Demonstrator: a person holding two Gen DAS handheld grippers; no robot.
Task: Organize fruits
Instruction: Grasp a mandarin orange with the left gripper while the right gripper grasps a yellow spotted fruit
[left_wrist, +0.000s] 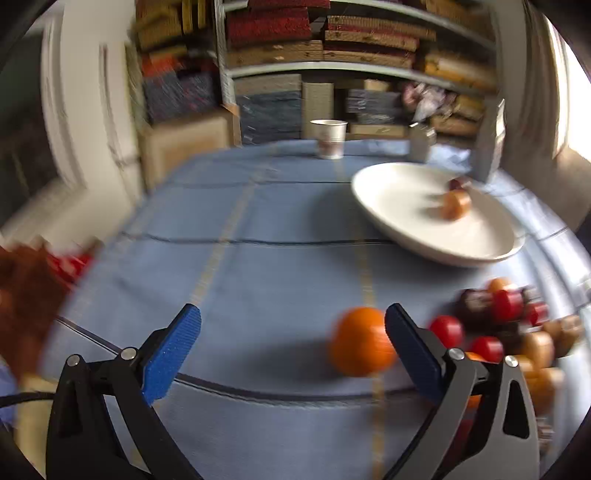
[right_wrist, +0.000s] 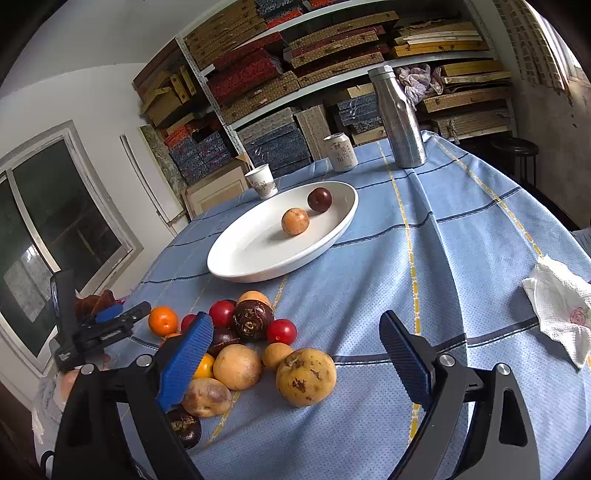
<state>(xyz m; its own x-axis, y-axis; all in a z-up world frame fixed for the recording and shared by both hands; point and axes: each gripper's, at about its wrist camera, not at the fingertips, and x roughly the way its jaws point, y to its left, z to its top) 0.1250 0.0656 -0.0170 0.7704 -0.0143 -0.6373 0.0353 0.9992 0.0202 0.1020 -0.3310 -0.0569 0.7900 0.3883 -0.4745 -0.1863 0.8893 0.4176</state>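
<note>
I worked in what looked like a home storeroom: metal shelves (right_wrist: 332, 74) across the top of the frame held stacked cloth-covered boxes, a window (right_wrist: 55, 229) stood at left, and a blue checked cloth (right_wrist: 461, 258) covered the tabletop.

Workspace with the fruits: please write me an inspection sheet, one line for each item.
Surface: blue striped tablecloth, wrinkled.
Job's things: white dish holds a tan fruit and a dark fruit; fruit pile lies on the cloth; orange at its edge.
Clutter: paper cup, can, metal bottle, crumpled tissue.
Grippers: left gripper open, orange against its right finger; right gripper open over the pile.
Cables: black cable beside the left gripper.
Surroundings: shelves of stacked boxes, window.
</note>
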